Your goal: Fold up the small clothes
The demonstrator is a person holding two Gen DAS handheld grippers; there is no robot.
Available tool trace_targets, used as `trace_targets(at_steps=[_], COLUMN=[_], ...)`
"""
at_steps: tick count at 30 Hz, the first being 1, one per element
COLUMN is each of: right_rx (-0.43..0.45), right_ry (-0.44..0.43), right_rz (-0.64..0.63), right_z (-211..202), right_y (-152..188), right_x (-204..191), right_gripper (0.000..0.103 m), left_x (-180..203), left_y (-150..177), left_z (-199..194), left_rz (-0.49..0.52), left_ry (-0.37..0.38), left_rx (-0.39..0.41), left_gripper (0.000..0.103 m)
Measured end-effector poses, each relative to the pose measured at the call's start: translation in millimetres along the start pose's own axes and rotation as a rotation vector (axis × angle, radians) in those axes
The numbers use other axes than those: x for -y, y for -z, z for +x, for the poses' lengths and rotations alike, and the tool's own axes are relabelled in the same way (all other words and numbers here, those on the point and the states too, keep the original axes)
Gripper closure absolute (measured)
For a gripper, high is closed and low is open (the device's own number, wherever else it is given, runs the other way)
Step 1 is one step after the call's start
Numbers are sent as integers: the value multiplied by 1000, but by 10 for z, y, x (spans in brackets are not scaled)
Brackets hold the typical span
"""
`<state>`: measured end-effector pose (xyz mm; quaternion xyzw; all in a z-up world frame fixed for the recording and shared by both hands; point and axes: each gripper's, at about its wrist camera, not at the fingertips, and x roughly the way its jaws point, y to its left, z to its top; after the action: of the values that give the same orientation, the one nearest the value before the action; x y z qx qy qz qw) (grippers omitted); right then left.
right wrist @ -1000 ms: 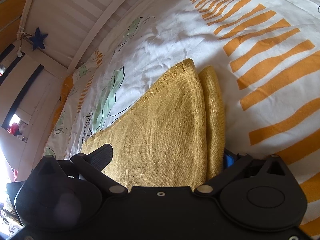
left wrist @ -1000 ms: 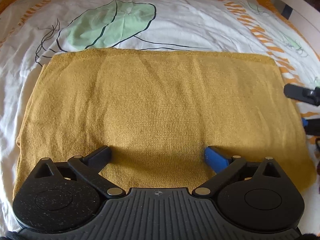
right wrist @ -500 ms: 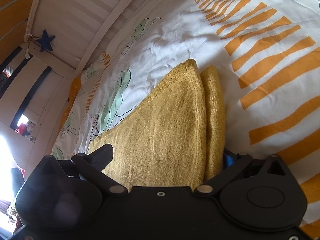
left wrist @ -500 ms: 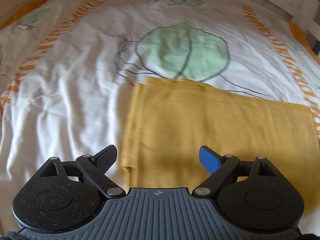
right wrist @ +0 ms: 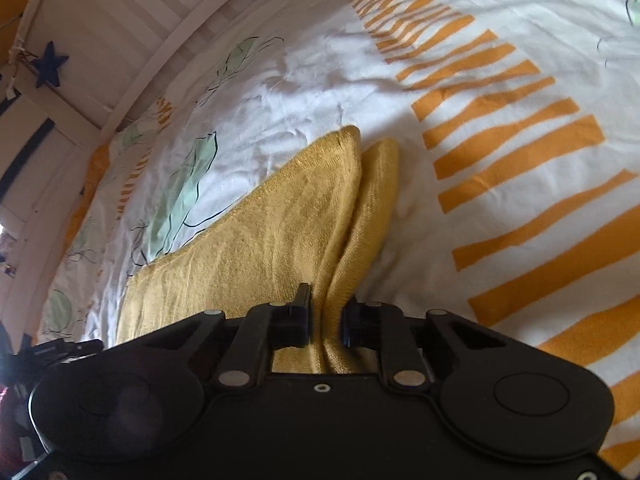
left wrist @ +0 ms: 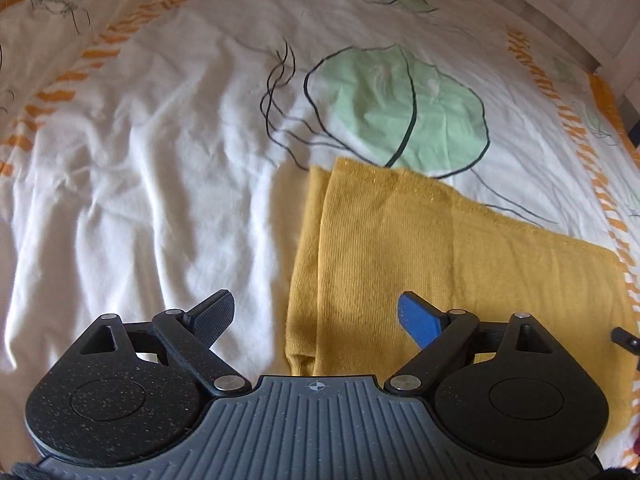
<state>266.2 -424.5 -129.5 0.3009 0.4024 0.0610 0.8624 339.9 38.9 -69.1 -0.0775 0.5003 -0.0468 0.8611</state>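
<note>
Mustard yellow knit garment (left wrist: pixel 440 264) lies folded flat on a bedsheet (left wrist: pixel 160 180), white with orange stripes and green leaf prints. In left wrist view the garment fills the 3 to 5 o'clock part of the frame, its folded left edge running from 12 toward 6 near centre.

Left gripper (left wrist: pixel 316 316) jaws spread wide, nothing pinched; the black finger (left wrist: pixel 214 314) sits over bare sheet at 7 o'clock, the blue finger (left wrist: pixel 420 318) over the garment at 5 o'clock, and the garment's left edge lies between them, pads not pressing it.

Right gripper (right wrist: pixel 326 320) has just been closing, jaws now clamped on the garment's doubled edge, cloth bunched between the pads. In right wrist view the garment (right wrist: pixel 280 240) runs from 6 up to 12, stripes at 3 o'clock. White slatted bed frame (right wrist: pixel 132 24) at 10 o'clock, blue star (right wrist: pixel 50 64) hanging there.
</note>
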Motion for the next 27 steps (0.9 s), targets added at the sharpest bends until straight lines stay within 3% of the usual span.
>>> trace_targets(at_steps=[4,12,21,27], right_rx=[13,10,-111,-180], right_ry=[26,-88,-180,-105], right_rz=[-54,-204,-311,-398], right_z=[-92,-113,666,1126], right_y=[-89,-216,144,509], right_x=[-380,-1453,-2400,-2734], right_gripper=[81,81,82,80], left_x=[-70,-281,-586,-769], left_y=[-26,-89,-121,-144], left_z=[-71,-186,-258,-258], left_rz=[-14,-66,-119,-169], left_ry=[9,19,22,27], left_rx=[13,40,48,44], left_gripper=[14,14,14,14])
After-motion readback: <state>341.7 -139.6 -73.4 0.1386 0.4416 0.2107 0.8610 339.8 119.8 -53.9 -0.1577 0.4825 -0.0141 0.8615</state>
